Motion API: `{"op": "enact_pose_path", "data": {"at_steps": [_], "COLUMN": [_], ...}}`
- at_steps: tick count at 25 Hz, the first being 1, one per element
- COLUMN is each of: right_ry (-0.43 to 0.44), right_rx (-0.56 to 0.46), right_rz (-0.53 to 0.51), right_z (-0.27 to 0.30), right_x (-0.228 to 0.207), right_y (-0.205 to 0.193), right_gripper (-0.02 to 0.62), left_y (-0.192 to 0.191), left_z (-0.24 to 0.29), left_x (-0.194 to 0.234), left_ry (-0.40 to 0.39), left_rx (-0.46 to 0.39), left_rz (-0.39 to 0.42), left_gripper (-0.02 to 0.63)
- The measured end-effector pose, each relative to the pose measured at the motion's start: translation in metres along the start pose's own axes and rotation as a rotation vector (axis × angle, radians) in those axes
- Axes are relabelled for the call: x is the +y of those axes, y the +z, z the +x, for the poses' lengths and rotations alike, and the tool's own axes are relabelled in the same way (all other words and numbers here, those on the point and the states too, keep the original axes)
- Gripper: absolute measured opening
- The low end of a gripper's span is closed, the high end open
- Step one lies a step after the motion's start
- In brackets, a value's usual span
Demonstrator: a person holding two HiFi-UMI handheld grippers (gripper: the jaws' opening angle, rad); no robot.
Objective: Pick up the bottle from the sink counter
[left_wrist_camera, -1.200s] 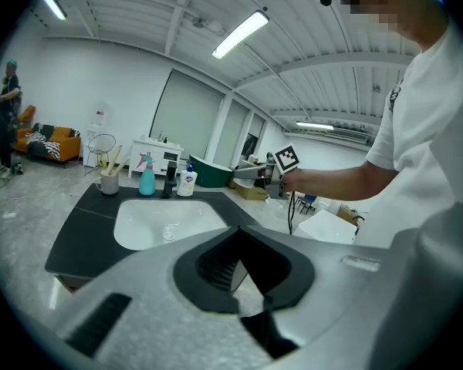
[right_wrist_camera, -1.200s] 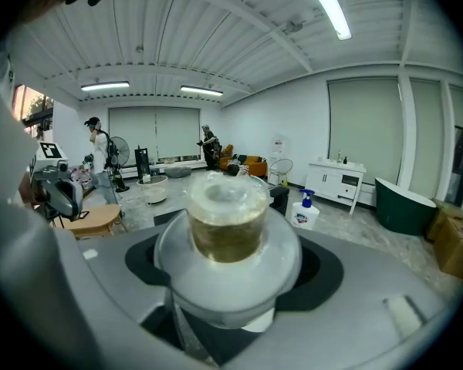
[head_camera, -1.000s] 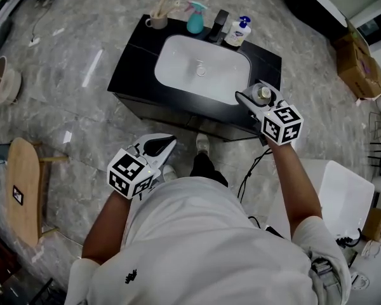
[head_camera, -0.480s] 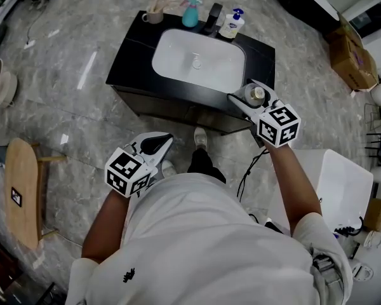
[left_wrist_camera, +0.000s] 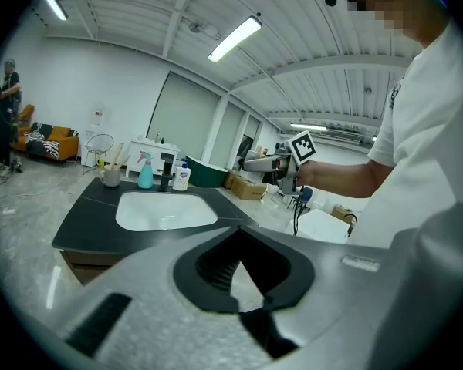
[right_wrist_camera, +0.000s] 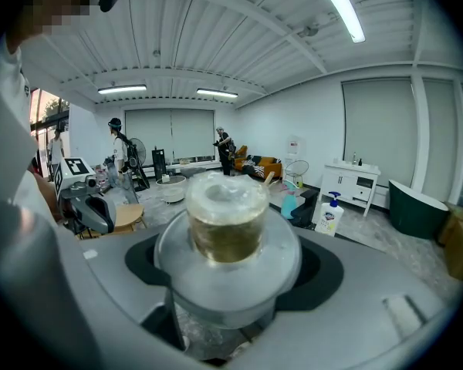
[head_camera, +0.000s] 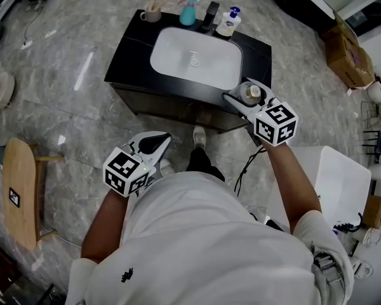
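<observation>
Glossy grey marble floor, matte black slab sink counter with a smooth white rounded basin. Right gripper is clamped on the round clear bottle, amber inside, at the counter's front corner. Left gripper is closed and empty. The counter's drifted up-frame since a second ago.

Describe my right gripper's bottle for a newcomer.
Find the black counter with the white basin. At its front right corner the right gripper holds a pale-capped clear bottle; the teal spray bottle and white pump bottle stand at the back.
</observation>
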State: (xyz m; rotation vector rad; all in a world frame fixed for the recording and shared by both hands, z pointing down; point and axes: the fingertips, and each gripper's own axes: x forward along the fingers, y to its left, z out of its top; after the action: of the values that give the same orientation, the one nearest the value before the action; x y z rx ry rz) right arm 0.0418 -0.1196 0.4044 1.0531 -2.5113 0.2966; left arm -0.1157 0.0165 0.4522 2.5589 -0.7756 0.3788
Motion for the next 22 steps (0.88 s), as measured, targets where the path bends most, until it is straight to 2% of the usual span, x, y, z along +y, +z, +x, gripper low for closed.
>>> {"op": "enact_pose_path", "data": {"at_steps": [22], "right_ry": [-0.019], "right_rx": [0.011], "right_rz": [0.001], "right_z": [-0.002], "right_x": [-0.014], "right_y": [-0.005], "right_gripper": [0.356], "left_y": [0.001], "left_z": [0.002], "left_x": [0.006], "left_ry": [0.008], "left_rx": [-0.003], "left_rz": [-0.008], "left_gripper": [0.006]}}
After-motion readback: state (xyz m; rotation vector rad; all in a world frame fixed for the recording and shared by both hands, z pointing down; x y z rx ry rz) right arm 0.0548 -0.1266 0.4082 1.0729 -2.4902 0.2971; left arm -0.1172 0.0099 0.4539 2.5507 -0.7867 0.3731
